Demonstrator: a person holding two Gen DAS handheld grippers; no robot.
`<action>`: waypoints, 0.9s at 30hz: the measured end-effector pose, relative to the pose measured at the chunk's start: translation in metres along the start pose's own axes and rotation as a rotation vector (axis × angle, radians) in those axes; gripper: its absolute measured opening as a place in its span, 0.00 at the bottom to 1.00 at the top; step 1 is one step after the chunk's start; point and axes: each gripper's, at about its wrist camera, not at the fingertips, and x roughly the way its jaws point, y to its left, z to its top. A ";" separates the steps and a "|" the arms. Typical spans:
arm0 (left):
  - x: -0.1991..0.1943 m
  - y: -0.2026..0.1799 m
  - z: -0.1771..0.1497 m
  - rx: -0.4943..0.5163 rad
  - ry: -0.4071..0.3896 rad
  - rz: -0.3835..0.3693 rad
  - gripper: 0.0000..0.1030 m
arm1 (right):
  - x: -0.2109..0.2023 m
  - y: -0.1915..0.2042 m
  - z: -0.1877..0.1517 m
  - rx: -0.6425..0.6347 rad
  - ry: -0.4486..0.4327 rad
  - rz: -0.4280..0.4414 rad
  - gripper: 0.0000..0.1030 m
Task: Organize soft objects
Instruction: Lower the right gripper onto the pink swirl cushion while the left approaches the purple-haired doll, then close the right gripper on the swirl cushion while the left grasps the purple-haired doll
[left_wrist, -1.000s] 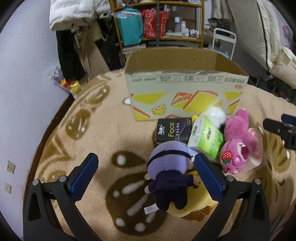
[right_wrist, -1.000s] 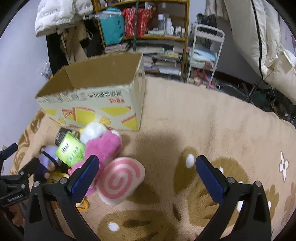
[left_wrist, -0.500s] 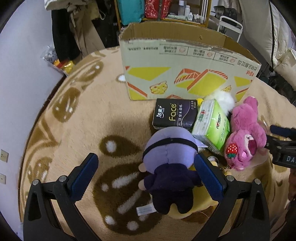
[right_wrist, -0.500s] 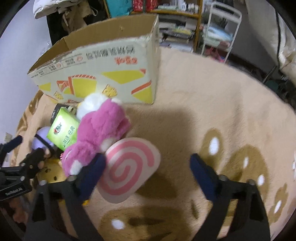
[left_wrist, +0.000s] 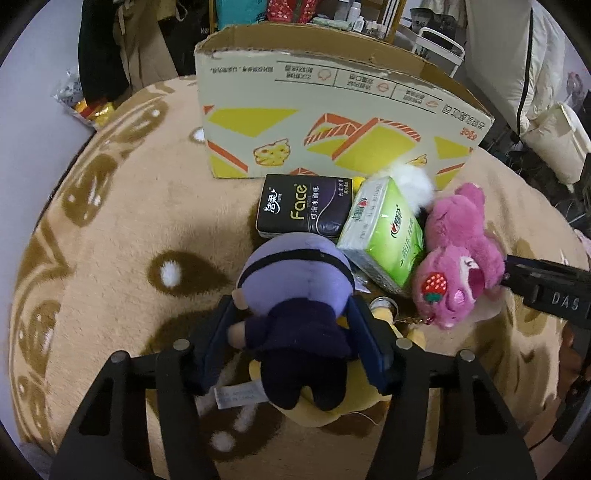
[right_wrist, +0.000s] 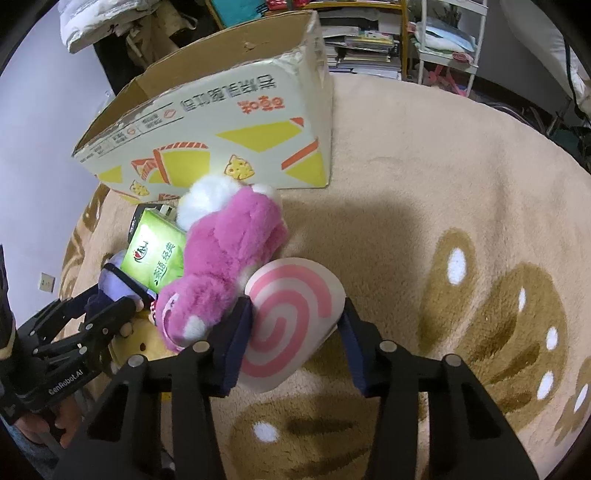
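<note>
My left claw (left_wrist: 291, 339) is clamped on the dark torso of the purple-headed plush doll (left_wrist: 295, 295), light and squashy, its head pointing at the yellow-printed cardboard box (left_wrist: 332, 122). My right claw (right_wrist: 295, 332) pinches the soft pink-spiral white cushion (right_wrist: 291, 317), lying on the carpet just before that box.

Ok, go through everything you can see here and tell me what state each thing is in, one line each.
Left gripper: shut on the purple doll.
Right gripper: shut on the swirl cushion.
Cardboard box: open at the top, upright on the rug.
Pink bear: lying free, leaning on the cushion.
Green tissue pack: sealed, tilted.
Black tissue pack: sealed, flat.
Yellow plush: under the doll.
</note>
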 end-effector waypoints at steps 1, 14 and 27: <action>-0.001 -0.001 -0.001 0.006 -0.005 0.005 0.58 | -0.001 -0.002 -0.002 0.010 -0.002 -0.001 0.48; -0.017 0.004 -0.003 -0.010 -0.070 0.069 0.52 | -0.017 -0.017 -0.008 0.055 -0.018 -0.054 0.43; -0.066 0.006 -0.014 -0.026 -0.260 0.151 0.51 | -0.049 0.002 -0.013 -0.007 -0.162 -0.055 0.42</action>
